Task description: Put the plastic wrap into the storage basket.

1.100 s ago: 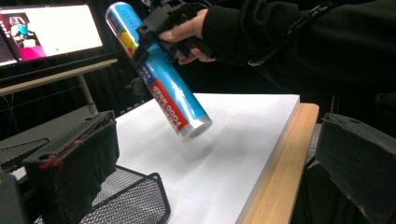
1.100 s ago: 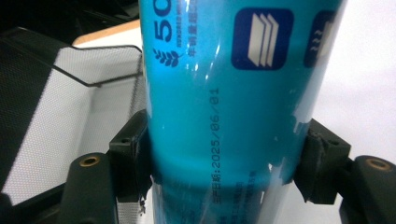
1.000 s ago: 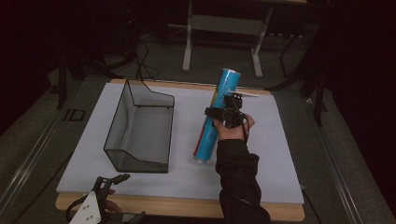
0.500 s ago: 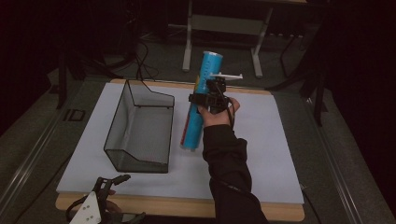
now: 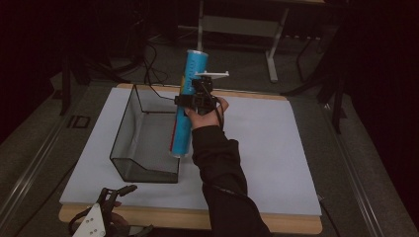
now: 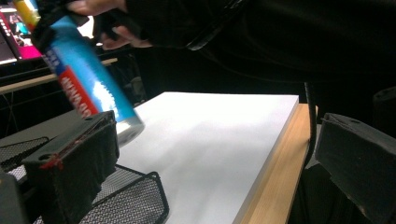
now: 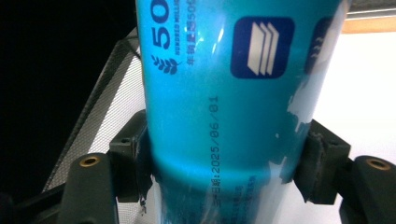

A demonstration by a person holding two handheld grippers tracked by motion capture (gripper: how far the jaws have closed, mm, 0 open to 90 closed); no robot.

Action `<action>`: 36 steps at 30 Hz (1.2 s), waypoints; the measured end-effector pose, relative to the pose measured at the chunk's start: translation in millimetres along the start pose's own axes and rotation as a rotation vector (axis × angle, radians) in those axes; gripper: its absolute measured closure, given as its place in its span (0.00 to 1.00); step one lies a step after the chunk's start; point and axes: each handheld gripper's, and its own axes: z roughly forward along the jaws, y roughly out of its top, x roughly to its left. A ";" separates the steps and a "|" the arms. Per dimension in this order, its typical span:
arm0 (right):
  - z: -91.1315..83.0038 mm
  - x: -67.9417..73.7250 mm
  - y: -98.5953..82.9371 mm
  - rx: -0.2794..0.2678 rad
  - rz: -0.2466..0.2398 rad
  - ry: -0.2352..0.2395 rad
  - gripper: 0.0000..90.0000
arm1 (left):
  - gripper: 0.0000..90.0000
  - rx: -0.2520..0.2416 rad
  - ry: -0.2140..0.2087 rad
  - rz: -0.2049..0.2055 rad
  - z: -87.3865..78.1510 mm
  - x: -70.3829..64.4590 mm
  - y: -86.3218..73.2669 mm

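- Left gripper (image 5: 114, 197) rests near the table's front edge, jaws apart and empty, well away from the work.
- Mesh basket (image 5: 129, 168) stands between, open top up.
- Right gripper (image 5: 196, 101) clamps the blue tube (image 5: 187, 103) mid-length; the tube is airborne, nearly upright, lower end just above the basket's right rim.

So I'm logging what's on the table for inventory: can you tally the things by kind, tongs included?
Blue tube: 1
Black wire mesh basket: 1
White mat: 1
Tongs: 2 (left tongs, right tongs)
Total: 5
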 end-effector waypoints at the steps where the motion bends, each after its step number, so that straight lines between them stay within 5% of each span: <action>1: 7.5 8.0 -0.3 0.009 -0.004 0.015 0.35 | 0.00 0.000 0.000 -0.001 -0.2 0.0 0.0; 12: 50.8 29.7 -9.1 0.105 -0.029 0.052 0.35 | 0.00 -0.001 0.001 -0.010 -2.8 1.0 -0.5; 26: 95.6 21.3 -36.3 0.251 -0.013 0.042 0.35 | 0.00 0.004 -0.001 -0.009 -3.4 0.5 -0.3; 36: 104.3 20.7 -44.4 0.248 0.001 0.031 0.35 | 0.00 0.001 0.010 0.000 -3.7 0.3 -0.1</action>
